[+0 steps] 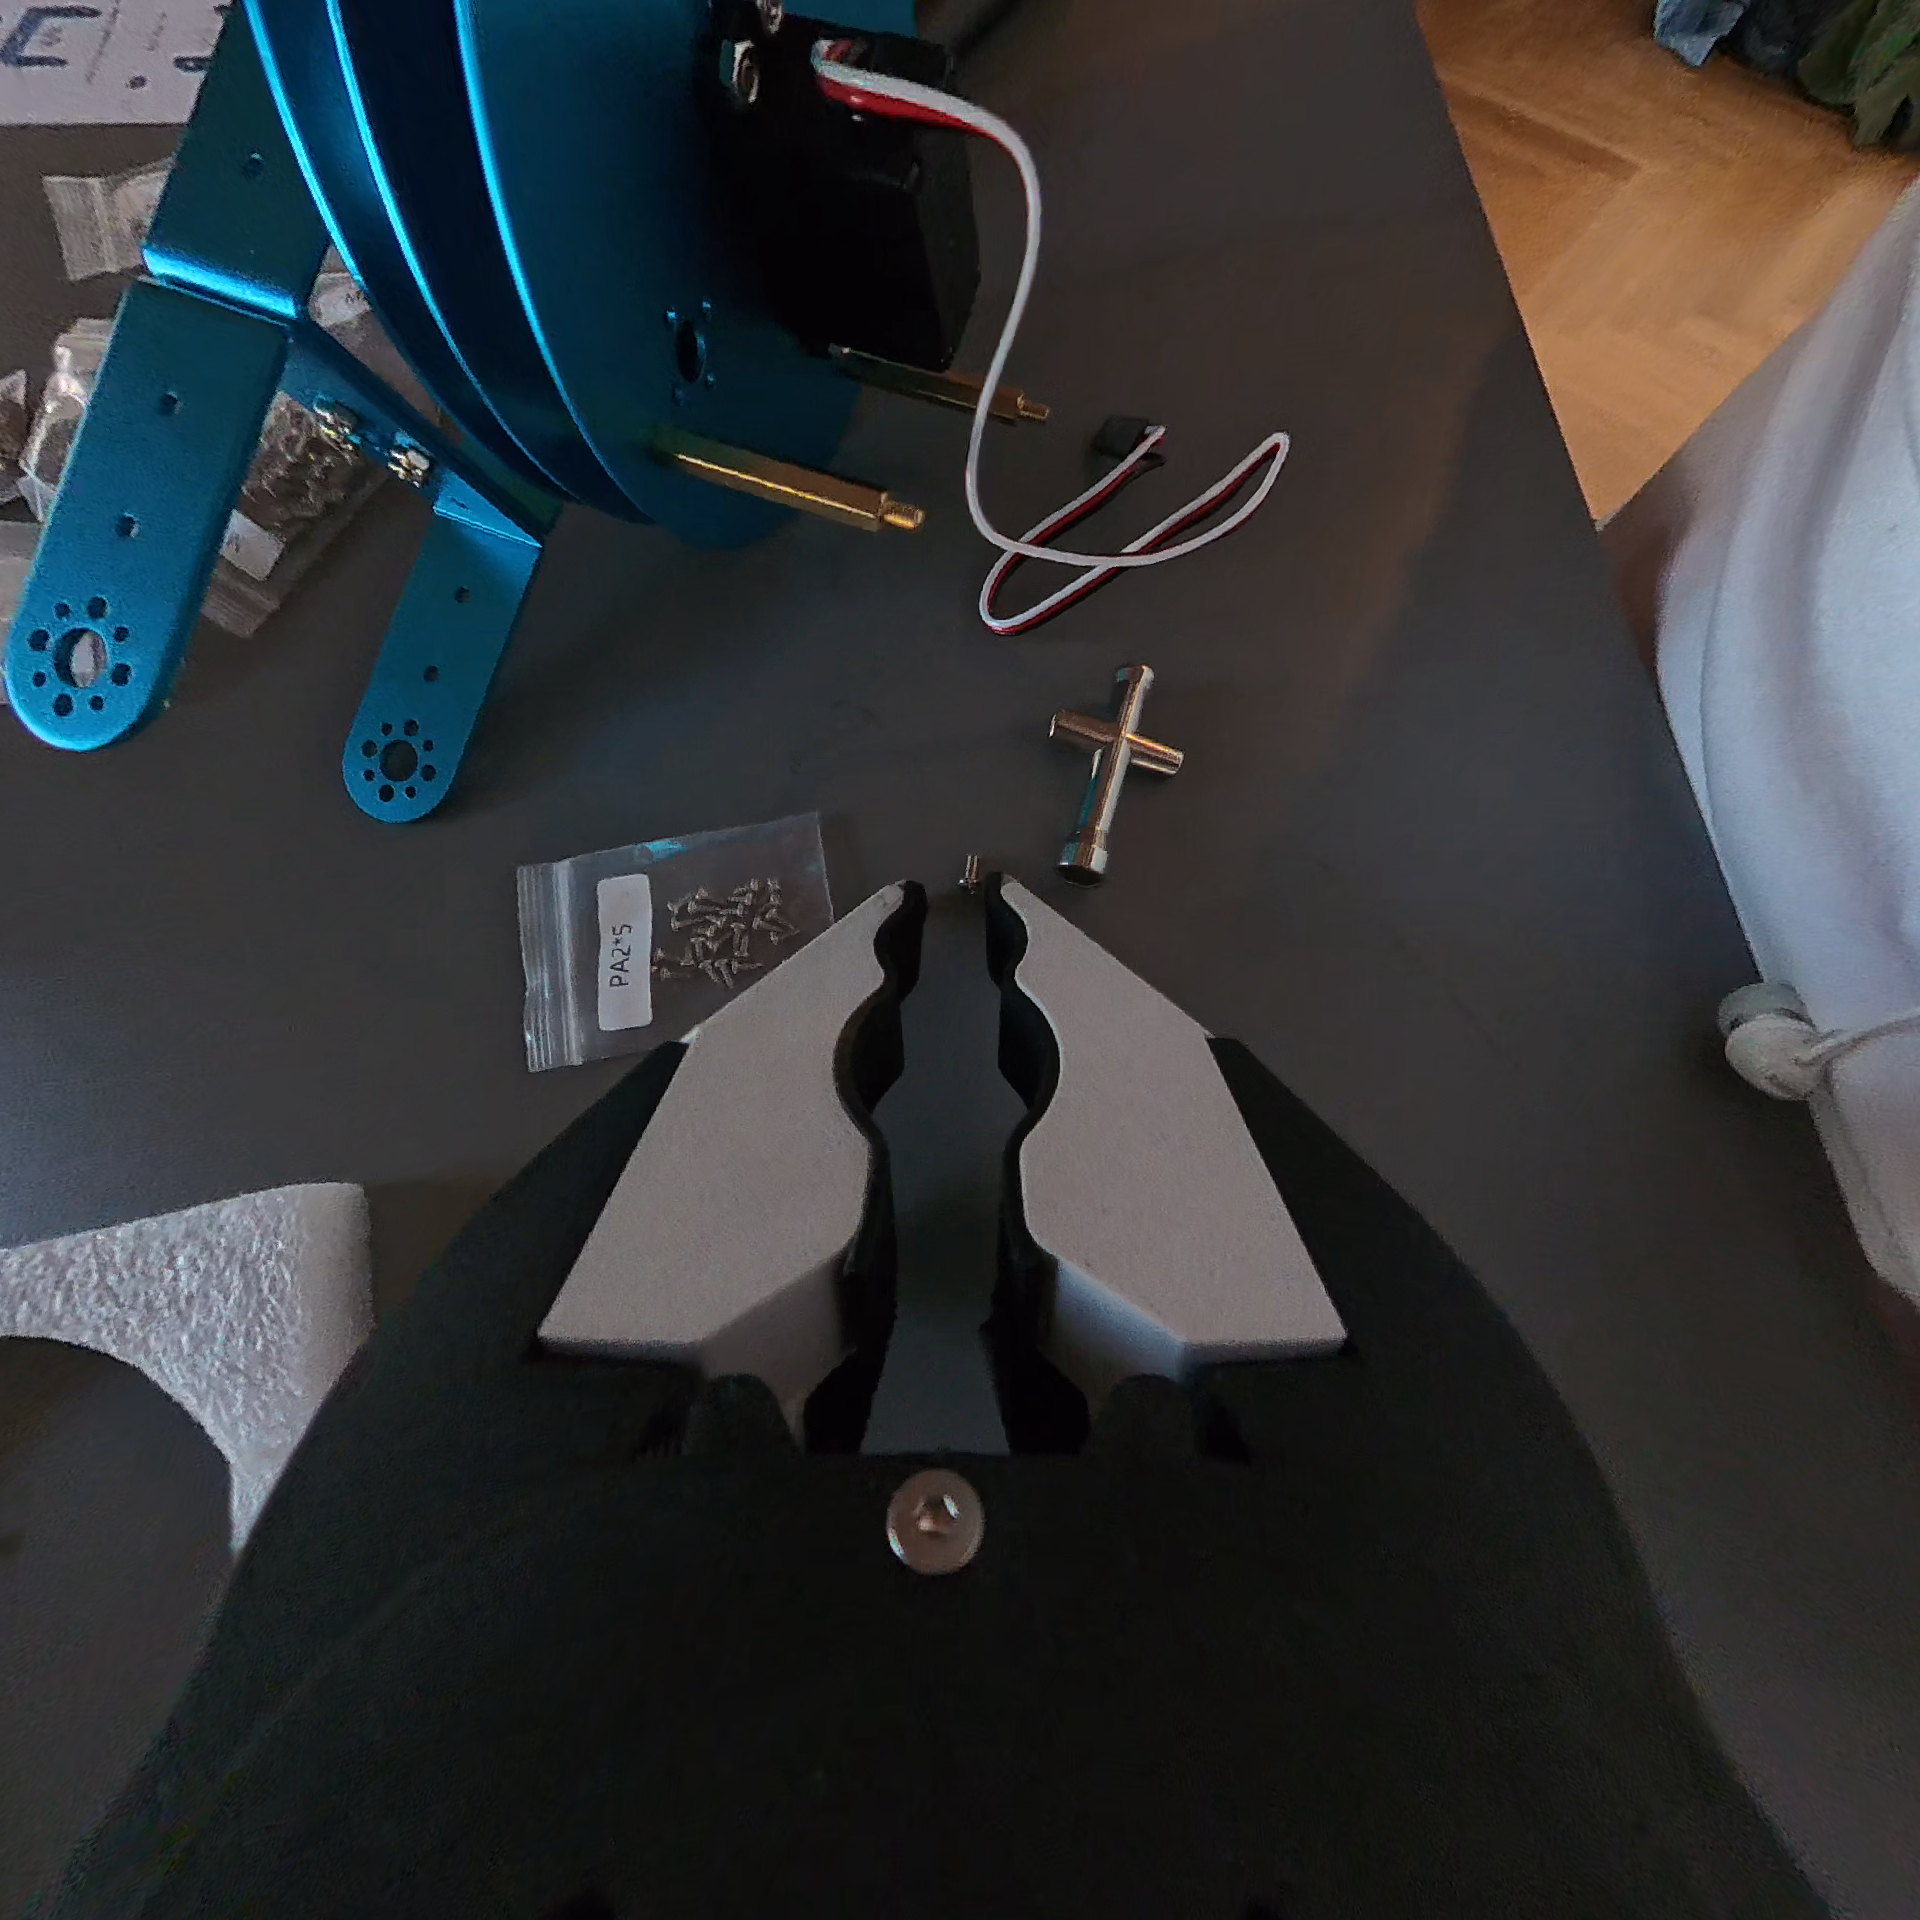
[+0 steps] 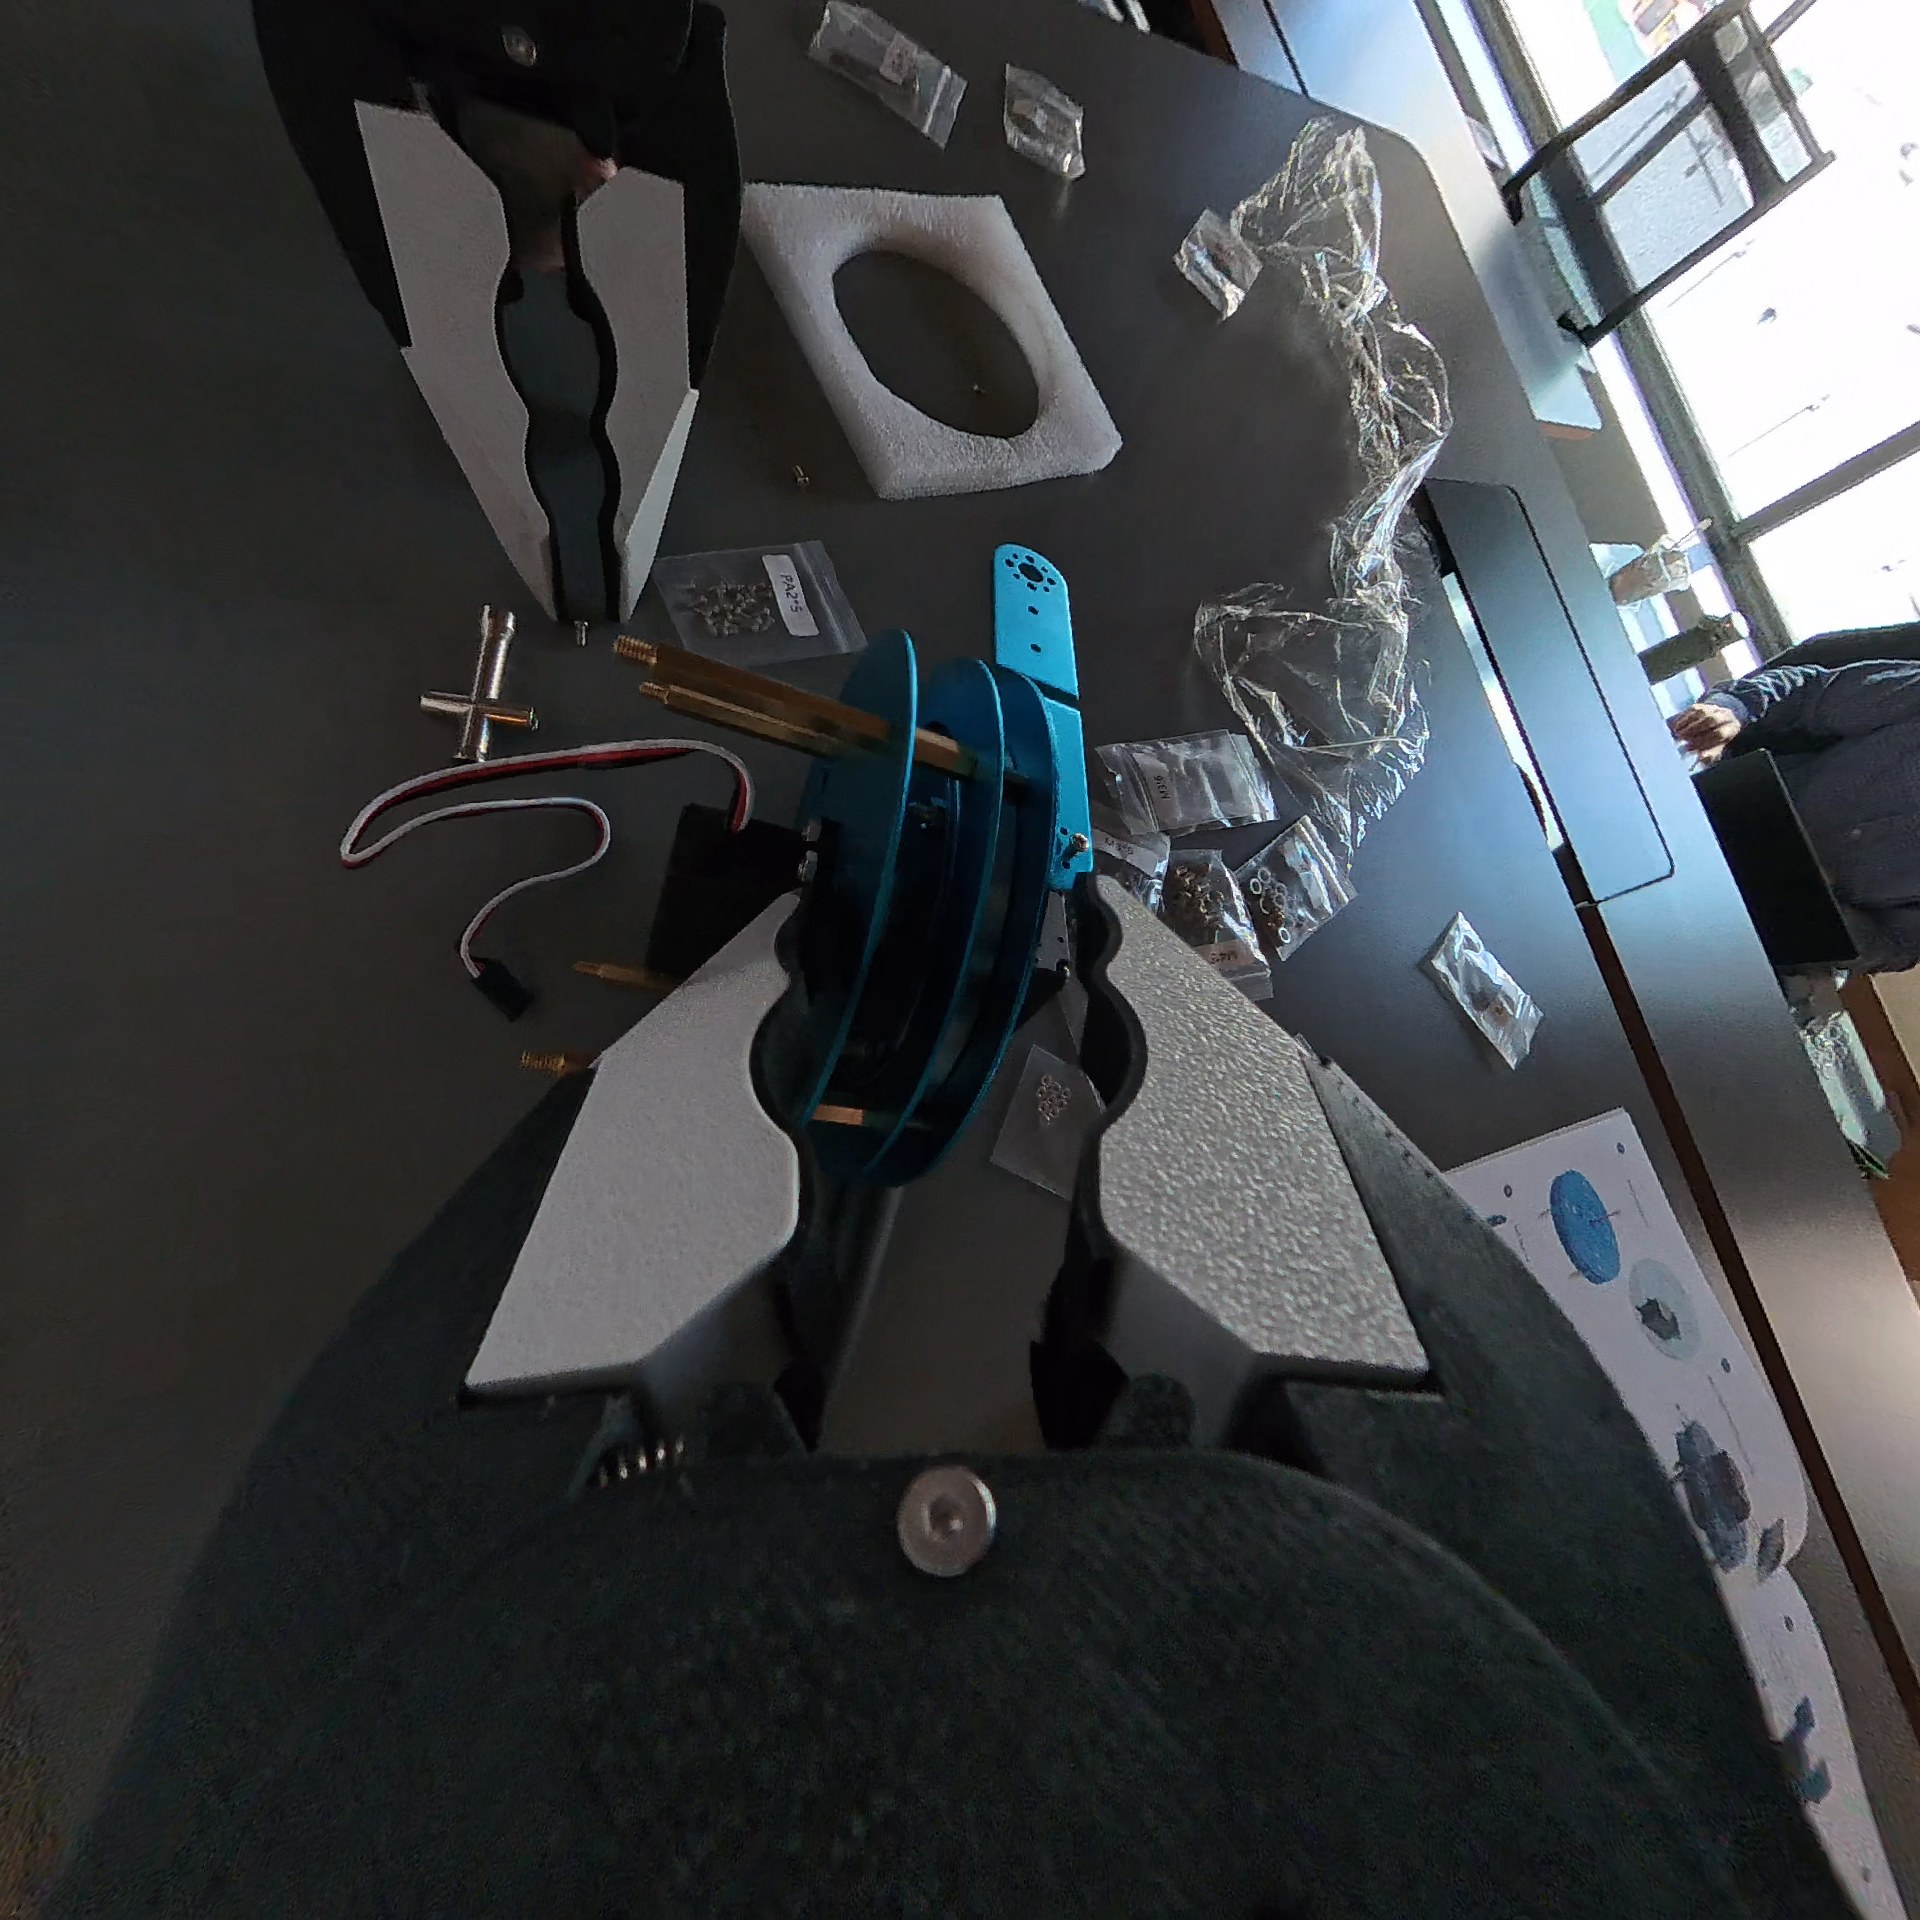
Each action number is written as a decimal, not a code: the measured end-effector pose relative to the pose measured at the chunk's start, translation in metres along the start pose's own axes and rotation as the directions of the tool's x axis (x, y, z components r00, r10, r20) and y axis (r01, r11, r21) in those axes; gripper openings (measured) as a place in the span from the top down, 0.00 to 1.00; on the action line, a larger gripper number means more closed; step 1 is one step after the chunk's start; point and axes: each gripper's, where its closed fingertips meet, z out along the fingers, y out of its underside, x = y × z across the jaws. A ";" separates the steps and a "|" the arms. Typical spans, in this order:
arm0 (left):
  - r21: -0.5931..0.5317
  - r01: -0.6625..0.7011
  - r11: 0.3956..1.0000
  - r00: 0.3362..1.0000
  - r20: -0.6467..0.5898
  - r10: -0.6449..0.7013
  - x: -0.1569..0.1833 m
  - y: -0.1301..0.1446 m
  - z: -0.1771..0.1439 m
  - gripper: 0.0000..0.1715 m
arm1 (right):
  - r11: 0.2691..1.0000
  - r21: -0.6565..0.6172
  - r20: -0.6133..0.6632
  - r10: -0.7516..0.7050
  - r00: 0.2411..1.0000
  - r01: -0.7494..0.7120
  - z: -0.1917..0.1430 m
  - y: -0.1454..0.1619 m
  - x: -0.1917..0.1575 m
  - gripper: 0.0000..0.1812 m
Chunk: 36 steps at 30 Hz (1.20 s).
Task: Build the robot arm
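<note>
My right gripper is shut on a blue metal disc assembly, holding it on edge over the dark table. The assembly carries brass standoffs, a black servo with a red-and-white wire, and a blue bracket arm. It also fills the upper left of the left wrist view. My left gripper is narrowly open and empty, tips just behind a tiny loose screw. A silver cross wrench lies just right of it and a clear bag of small screws just left.
A white foam block with a round hole lies behind the left gripper. Crumpled clear plastic, several small parts bags and a printed sheet lie to the right. A person in white stands at the table's edge.
</note>
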 end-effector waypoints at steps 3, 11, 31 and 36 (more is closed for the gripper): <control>0.000 -0.045 0.999 0.999 0.003 0.045 0.000 -0.001 0.001 0.95 | 0.999 0.036 -0.018 0.033 0.999 -0.032 -0.009 -0.001 0.003 0.73; 0.002 -0.096 0.995 0.995 -0.017 0.096 0.000 -0.002 0.003 0.98 | 0.995 0.043 -0.047 0.087 0.995 -0.085 -0.020 0.010 0.005 0.74; 0.066 -0.076 0.995 0.992 0.110 0.068 -0.023 -0.022 -0.018 1.00 | 0.988 0.086 -0.054 0.131 0.990 -0.126 -0.026 0.012 0.002 0.75; 0.084 -0.124 0.989 0.976 0.193 0.106 -0.047 -0.050 -0.037 1.00 | 0.982 0.126 -0.048 0.147 0.988 -0.140 -0.027 0.010 0.002 0.75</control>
